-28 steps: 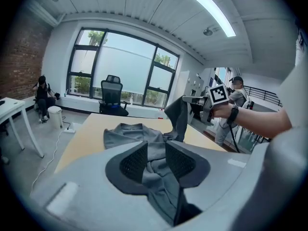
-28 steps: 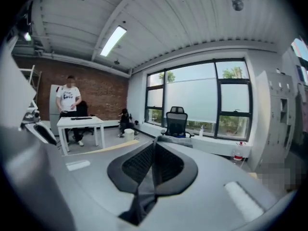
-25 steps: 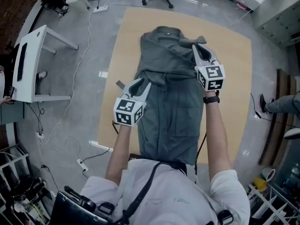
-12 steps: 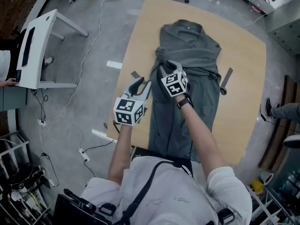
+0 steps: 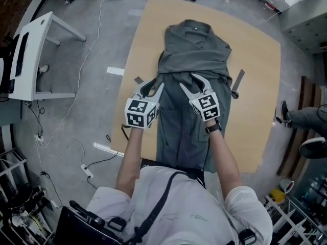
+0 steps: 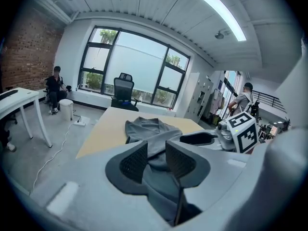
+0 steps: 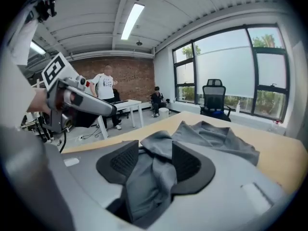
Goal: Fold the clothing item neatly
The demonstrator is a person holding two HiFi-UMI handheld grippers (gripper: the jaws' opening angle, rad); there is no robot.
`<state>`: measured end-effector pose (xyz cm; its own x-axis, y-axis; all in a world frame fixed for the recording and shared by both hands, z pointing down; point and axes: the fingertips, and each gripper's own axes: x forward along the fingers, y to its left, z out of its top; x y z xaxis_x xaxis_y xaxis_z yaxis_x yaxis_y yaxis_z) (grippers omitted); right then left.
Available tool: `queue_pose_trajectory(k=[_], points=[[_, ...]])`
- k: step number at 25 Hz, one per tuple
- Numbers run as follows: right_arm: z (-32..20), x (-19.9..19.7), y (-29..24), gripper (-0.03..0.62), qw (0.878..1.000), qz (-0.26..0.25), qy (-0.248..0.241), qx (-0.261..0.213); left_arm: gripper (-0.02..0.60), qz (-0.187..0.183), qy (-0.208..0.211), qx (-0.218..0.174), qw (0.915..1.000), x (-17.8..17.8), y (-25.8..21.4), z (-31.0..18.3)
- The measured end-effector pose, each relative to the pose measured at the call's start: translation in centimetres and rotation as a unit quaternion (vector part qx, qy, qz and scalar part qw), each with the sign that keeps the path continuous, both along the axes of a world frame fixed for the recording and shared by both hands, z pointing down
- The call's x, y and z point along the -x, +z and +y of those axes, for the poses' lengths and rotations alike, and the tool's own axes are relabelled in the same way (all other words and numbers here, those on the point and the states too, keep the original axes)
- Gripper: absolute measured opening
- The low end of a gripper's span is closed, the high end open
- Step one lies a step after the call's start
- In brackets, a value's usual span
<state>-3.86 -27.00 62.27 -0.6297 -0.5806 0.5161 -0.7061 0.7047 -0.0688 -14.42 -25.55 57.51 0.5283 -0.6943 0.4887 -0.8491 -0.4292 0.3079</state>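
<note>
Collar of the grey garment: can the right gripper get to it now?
Probably yes. Only the flat garment lies between the right gripper and the collar. Its jaws have just been opening, with a fold of cloth between them to shed first.

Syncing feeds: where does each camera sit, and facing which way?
Head view: on the head, steeply down onto garment and table; forearms, left gripper, right gripper.
Left gripper view: on it, toward windows; own jaws apart.
Right gripper view: on it, toward brick wall; jaws just opening, garment between.
All share the garment.
</note>
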Motion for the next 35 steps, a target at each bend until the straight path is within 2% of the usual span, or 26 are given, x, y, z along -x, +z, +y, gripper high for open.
queue_pose_trajectory(k=[4, 7, 12, 15, 20, 24, 28, 32, 35], points=[[1.8, -4.7, -4.4, 0.176, 0.997, -0.027, 0.057, -0.038, 0.121, 0.002, 0.027, -0.018, 0.9995, -2.0, -1.3, 0.6], [3.9, -7.7, -7.6, 0.155, 0.990, -0.056, 0.110, -0.063, 0.121, -0.001, 0.050, -0.035, 0.9981, -3.3, -2.5, 2.0], [8.2, -10.6, -11.5, 0.146, 0.978, -0.073, 0.171, -0.095, 0.121, 0.005, 0.081, -0.050, 0.9955, -4.7, -3.8, 5.6], [10.7, -11.9, -12.6, 0.146, 0.972, -0.078, 0.193, -0.108, 0.121, -0.005, 0.105, -0.055, 0.9929, -6.0, -3.8, 8.0], [16.7, -14.0, -12.8, 0.146, 0.972, -0.083, 0.186, -0.115, 0.121, -0.028, 0.100, -0.067, 0.9924, -8.2, -4.3, 13.5], [21.3, -13.7, -13.7, 0.146, 0.974, -0.120, 0.151, -0.121, 0.121, -0.037, 0.058, -0.082, 0.9943, -8.2, -5.5, 19.1], [27.2, -12.9, -15.5, 0.146, 0.978, -0.136, 0.090, -0.133, 0.121, -0.039, 0.014, -0.085, 0.9955, -9.0, -6.6, 25.9], [32.3, -15.6, -14.6, 0.149, 0.980, -0.148, 0.086, -0.099, 0.121, -0.051, 0.000, -0.074, 0.9960, -11.2, -7.1, 31.5], [35.6, -17.1, -13.7, 0.152, 0.981, -0.148, 0.094, -0.081, 0.121, -0.056, -0.004, -0.067, 0.9961, -11.5, -7.2, 34.9]])
